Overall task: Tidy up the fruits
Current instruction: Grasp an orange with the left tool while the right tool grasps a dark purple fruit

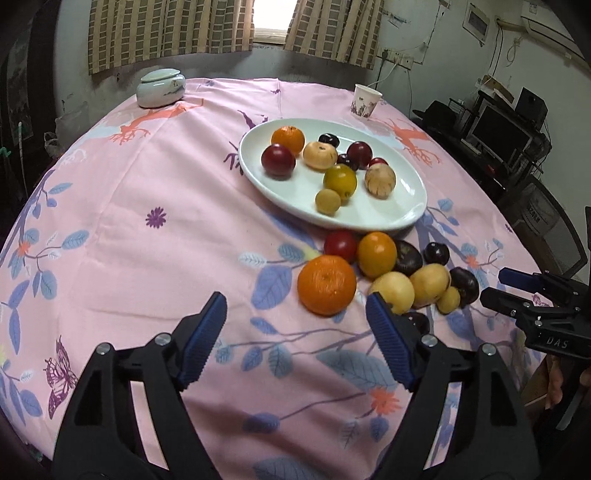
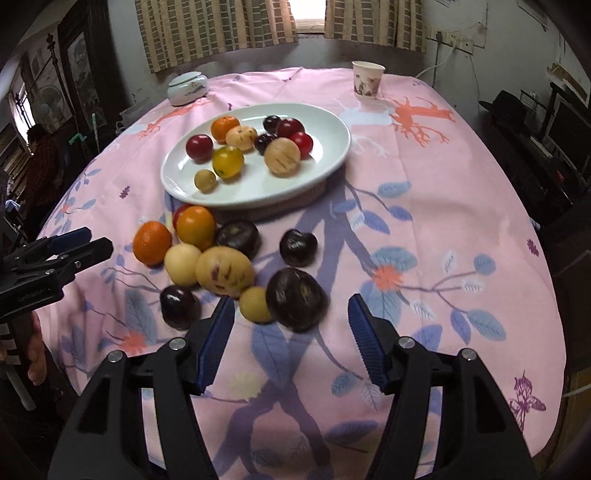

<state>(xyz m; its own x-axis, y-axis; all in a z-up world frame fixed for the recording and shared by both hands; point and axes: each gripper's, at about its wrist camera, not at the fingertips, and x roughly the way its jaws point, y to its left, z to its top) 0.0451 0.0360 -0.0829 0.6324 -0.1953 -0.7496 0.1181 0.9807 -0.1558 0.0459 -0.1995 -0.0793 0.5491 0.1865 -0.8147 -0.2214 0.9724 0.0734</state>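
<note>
Currently: right tool (image 2: 291, 325), jaws apart, empty; a dark plum (image 2: 296, 303) lies just ahead between its tips, nearest of the loose fruit on the tabletop (image 2: 443, 229). Left tool (image 1: 295, 314), open and empty, faces the orange (image 1: 327, 284) just ahead. White plate (image 2: 332, 155) beyond.

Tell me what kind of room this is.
Probably a lived-in home room: a table under a pink floral cloth with a plate of fruit, a curtained window, and a computer monitor on a side desk.

Fruits (image 2: 225, 273) — some on white plate (image 2: 332, 155)
</note>
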